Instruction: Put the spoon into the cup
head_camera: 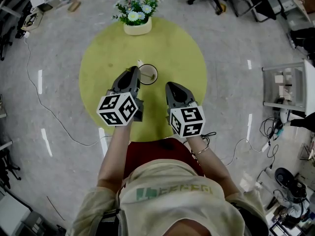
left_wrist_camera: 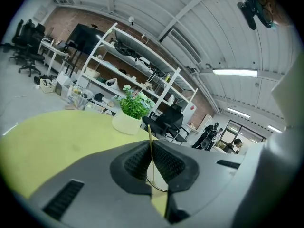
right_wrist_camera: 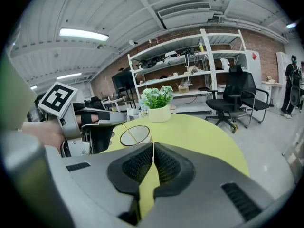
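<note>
A pale cup [head_camera: 149,74] stands near the middle of the round yellow-green table [head_camera: 177,48]. My left gripper [head_camera: 136,72] hovers at the cup's left rim, shut on the thin gold spoon [left_wrist_camera: 149,139]. In the right gripper view the spoon [right_wrist_camera: 128,131] slants down from the left gripper [right_wrist_camera: 114,122] into the cup [right_wrist_camera: 136,136]; its bowl is hidden inside. In the left gripper view the cup's rim [left_wrist_camera: 159,187] shows just below the jaws. My right gripper [head_camera: 172,85] is to the right of the cup and nearer me, shut with nothing held [right_wrist_camera: 153,151].
A white pot of flowers [head_camera: 137,27] sits at the table's far edge, beyond the cup. Office chairs [right_wrist_camera: 237,101] and a white shelf rack [right_wrist_camera: 190,75] stand past the table. Cables [head_camera: 54,117] lie on the floor at left; a white cart [head_camera: 290,87] is at right.
</note>
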Available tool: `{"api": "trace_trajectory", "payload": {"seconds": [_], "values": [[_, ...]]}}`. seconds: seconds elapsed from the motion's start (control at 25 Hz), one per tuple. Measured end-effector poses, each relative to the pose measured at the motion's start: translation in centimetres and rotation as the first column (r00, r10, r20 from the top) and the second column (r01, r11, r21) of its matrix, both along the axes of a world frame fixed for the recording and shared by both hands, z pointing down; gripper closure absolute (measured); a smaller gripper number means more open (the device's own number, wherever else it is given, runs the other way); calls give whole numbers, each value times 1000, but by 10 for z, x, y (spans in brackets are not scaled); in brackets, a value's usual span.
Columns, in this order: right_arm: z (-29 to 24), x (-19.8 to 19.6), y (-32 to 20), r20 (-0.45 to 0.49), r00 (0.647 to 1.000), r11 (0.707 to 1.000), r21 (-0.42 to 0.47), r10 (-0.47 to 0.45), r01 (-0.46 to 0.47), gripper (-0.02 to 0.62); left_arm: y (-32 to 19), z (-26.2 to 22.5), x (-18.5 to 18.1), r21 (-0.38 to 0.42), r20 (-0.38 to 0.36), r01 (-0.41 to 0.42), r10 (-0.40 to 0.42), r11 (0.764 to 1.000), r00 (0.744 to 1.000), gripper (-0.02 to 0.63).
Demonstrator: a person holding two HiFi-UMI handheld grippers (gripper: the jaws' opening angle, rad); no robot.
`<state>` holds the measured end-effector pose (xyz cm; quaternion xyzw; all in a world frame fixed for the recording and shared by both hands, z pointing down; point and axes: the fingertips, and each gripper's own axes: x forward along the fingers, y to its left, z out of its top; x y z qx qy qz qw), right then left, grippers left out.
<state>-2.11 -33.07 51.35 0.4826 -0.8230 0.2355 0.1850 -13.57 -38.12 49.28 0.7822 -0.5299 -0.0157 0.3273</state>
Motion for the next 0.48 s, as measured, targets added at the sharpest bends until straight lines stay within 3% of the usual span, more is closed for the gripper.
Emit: {"api": "trace_trajectory", "payload": {"seconds": [0.48], "values": [[4, -7, 3, -8, 1000, 1000, -13, -10, 10, 558, 1, 8, -13, -15, 12, 9, -9, 1000, 1000, 578]]}}
